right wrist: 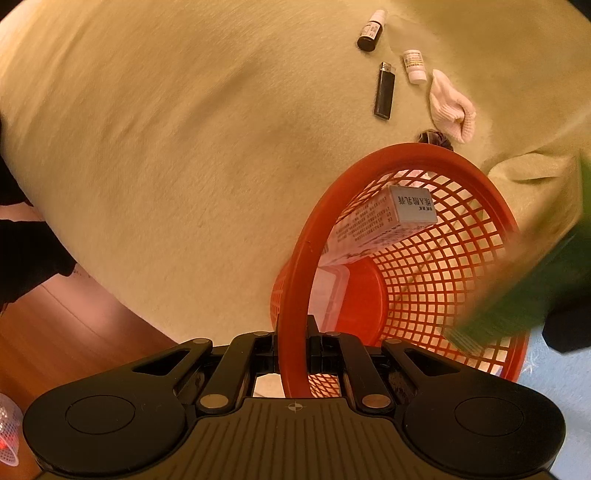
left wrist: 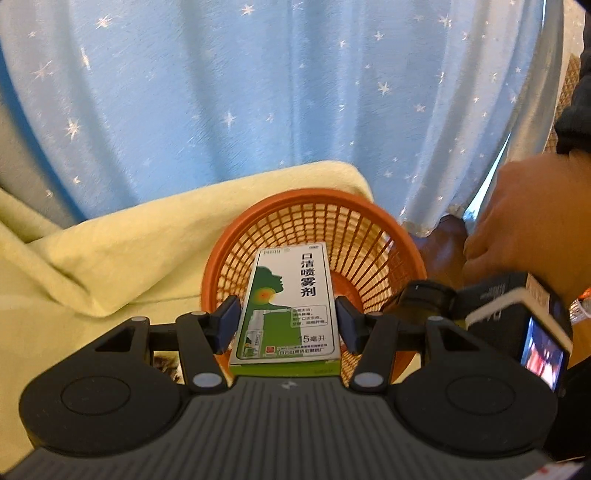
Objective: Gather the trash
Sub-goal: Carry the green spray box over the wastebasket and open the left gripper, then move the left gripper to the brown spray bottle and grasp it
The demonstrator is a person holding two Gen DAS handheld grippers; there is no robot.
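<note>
A green and white spray box [left wrist: 288,310] sits between the pads of my left gripper [left wrist: 287,323], which is shut on it just above the orange mesh basket [left wrist: 314,197]. In the right wrist view the same box is a green blur [right wrist: 517,280] over the basket's right side. My right gripper [right wrist: 293,339] is shut on the near rim of the basket [right wrist: 406,155], which is tilted against the yellow blanket. A white printed box [right wrist: 388,221] and a clear lidded tub [right wrist: 328,291] lie inside the basket.
On the blanket [right wrist: 184,147] beyond the basket lie a dark dropper bottle [right wrist: 371,31], a black lighter [right wrist: 384,90], a small white bottle [right wrist: 414,66] and a pale sock [right wrist: 452,107]. A blue starred curtain [left wrist: 258,92] hangs behind. A hand [left wrist: 535,221] holds the right gripper. Wood floor [right wrist: 55,332] lies lower left.
</note>
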